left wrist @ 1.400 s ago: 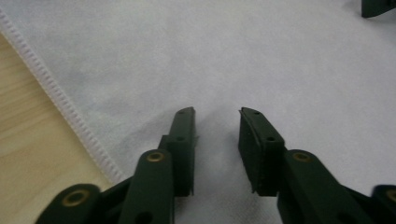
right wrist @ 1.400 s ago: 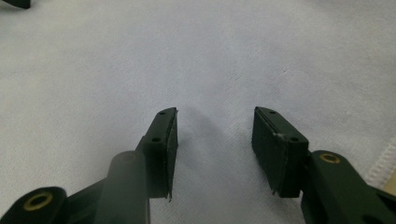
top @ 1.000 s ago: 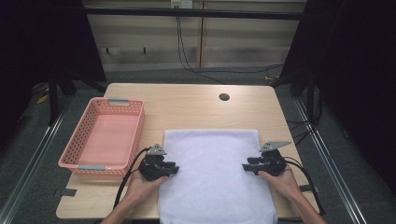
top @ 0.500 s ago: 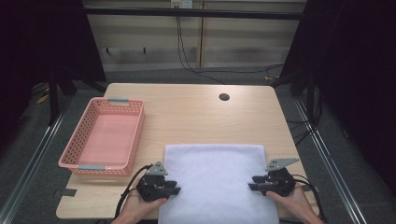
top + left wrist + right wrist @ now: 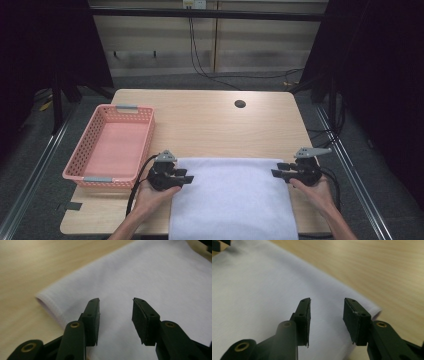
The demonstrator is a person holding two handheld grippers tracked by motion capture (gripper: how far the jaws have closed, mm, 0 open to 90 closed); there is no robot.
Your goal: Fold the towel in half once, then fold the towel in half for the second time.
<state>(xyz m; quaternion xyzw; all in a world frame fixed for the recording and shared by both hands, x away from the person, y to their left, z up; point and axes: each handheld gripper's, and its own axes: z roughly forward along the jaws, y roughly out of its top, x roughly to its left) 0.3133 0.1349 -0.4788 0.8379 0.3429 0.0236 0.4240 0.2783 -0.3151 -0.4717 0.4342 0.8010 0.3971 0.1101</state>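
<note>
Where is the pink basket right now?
In the high view, the pink basket sits on the table's left side, just beyond the left hand-held gripper.

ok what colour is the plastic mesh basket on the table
Pink, with grey clips on its short ends: the pink plastic mesh basket shows best in the high view.

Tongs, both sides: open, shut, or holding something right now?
Left tongs: open, over the white cloth's corner.
Right tongs: open, over the cloth's other far corner.
</note>
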